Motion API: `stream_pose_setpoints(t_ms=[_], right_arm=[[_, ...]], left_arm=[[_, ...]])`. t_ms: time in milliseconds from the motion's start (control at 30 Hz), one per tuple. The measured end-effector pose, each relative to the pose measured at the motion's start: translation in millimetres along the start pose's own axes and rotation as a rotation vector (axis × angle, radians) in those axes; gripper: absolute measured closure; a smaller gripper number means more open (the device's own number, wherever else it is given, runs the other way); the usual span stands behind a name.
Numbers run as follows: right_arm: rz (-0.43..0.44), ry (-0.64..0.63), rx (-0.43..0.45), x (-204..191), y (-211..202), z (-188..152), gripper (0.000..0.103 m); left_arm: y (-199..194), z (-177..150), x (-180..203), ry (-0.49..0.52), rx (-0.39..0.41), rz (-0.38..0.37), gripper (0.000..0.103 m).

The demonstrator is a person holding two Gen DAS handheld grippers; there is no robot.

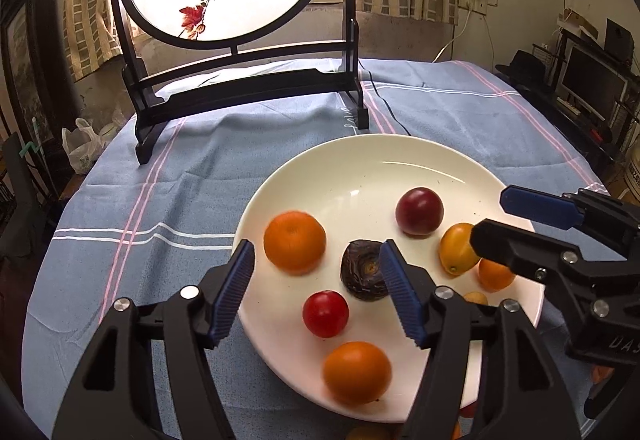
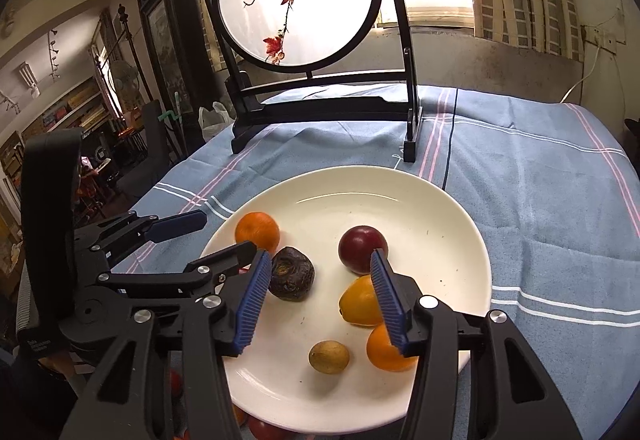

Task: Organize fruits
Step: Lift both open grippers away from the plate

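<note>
- White plate (image 1: 360,164) on the blue cloth (image 1: 160,168) holds all the fruits;
- left gripper (image 1: 318,290) is half open, holding nothing; the dark fruit (image 1: 362,272) sits right beside its right finger;
- right gripper (image 2: 320,298) is empty too.

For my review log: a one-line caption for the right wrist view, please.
Open right gripper over a white plate of fruit on a blue tablecloth.

Two close downward views, shared plate (image 1: 360,160)
</note>
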State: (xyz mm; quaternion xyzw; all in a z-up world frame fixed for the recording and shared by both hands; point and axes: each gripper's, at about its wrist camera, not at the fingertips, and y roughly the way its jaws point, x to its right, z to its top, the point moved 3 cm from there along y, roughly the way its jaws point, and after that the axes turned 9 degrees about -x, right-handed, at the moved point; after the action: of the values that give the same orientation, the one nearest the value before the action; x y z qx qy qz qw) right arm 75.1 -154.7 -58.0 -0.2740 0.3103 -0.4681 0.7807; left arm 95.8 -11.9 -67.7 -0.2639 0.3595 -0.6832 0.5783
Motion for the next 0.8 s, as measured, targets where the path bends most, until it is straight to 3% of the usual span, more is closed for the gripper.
stream_pose_setpoints(t_ms=[333, 467, 633, 800], right_arm=[[0.021, -0.034, 0.025, -13, -17, 1, 0.05], [0.033, -0.063, 0.052, -23, -43, -8, 0.045], [-0.017, -0.165, 0.026, -35, -76, -44, 0.044], [-0.053, -0.218, -0.061, -39, -92, -95, 0.041]], left_arm=[[-7, -1, 2, 0.002, 0.012, -0.005, 0.039], [-27, -9, 2, 0.01, 0.049, -0.005, 0.031], [-56, -32, 2, 0.042, 0.065, -0.009, 0.027], [-86, -64, 0, 0.088, 0.084, -0.011, 0.021]])
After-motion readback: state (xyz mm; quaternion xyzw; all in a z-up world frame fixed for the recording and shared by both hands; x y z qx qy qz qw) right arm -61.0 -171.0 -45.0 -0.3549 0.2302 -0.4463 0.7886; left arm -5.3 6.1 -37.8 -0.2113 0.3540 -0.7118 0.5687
